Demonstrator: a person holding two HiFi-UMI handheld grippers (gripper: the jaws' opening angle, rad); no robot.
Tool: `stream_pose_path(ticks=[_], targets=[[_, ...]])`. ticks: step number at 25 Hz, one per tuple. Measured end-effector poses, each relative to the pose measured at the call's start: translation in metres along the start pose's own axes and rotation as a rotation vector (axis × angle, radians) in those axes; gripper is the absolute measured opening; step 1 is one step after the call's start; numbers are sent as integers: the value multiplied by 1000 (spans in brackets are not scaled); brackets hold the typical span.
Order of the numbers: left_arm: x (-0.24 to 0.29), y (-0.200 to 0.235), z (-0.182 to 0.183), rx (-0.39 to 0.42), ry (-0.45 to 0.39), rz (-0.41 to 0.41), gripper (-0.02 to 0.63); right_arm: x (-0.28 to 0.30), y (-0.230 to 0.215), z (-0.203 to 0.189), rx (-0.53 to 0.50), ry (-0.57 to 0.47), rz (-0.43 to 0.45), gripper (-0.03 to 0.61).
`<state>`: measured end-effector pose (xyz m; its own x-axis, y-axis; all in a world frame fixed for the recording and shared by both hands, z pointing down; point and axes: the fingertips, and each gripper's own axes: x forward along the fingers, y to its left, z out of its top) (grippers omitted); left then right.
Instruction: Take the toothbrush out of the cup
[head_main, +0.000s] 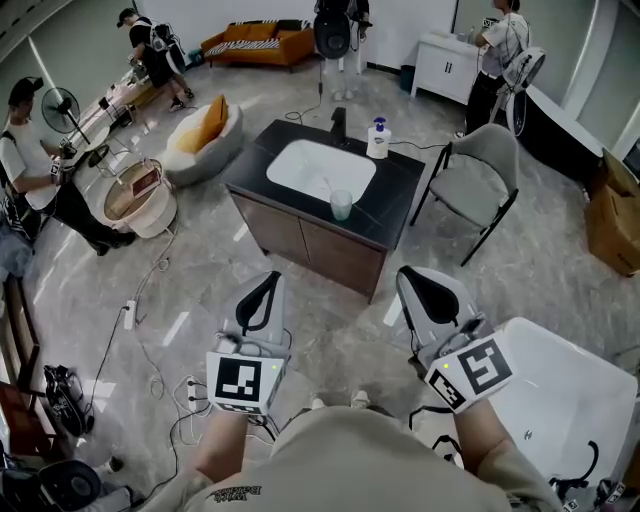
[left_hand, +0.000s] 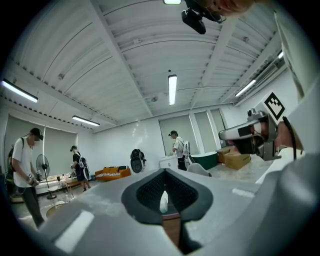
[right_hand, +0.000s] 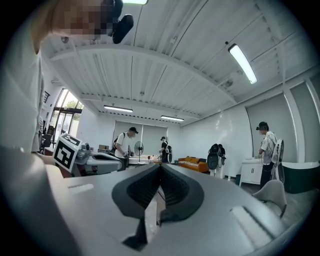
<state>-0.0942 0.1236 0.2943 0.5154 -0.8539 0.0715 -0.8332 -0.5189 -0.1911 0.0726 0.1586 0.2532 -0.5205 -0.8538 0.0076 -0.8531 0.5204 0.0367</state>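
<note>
Left gripper (head_main: 269, 280): jaws pressed together, tip to tip, nothing pinched between them; its own view shows only a sliver of a gap behind the closed tips. Right gripper (head_main: 411, 274), same story: jaws closed tight and empty. Both are held level, side by side along the bottom of the head view, marker cubes turned up toward the camera, well apart from the work. Ahead of them, at the centre of the frame, stands the dark tabletop (head_main: 398, 196) with a white sink (head_main: 318, 167) set into it. At the near right edge of that sink sits the cup (head_main: 341, 206), pale green, translucent, upright. The toothbrush (head_main: 329, 187) is in it, its thin handle leaning up and to the left over the basin. At the back of the tabletop there's a black faucet (head_main: 339, 122), and just right of it a white pump bottle (head_main: 377, 140) with a blue top. A grey chair (head_main: 472, 180) stands right of the tabletop, and a white bathtub (head_main: 570, 390) fills the lower right corner.
</note>
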Motion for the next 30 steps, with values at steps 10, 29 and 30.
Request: stream_pose_path(ticks=[10,29,30], targets=[[17,-12,0,14,8,-3,2,-9,-39,3,32,-64,-104,168],[32,-48,3,32,20,80,2,-27,-70,-14,9,-56,6,164],[32,-47,3,35,19,85,2,-26,-71,-13,6,-59,12,164]])
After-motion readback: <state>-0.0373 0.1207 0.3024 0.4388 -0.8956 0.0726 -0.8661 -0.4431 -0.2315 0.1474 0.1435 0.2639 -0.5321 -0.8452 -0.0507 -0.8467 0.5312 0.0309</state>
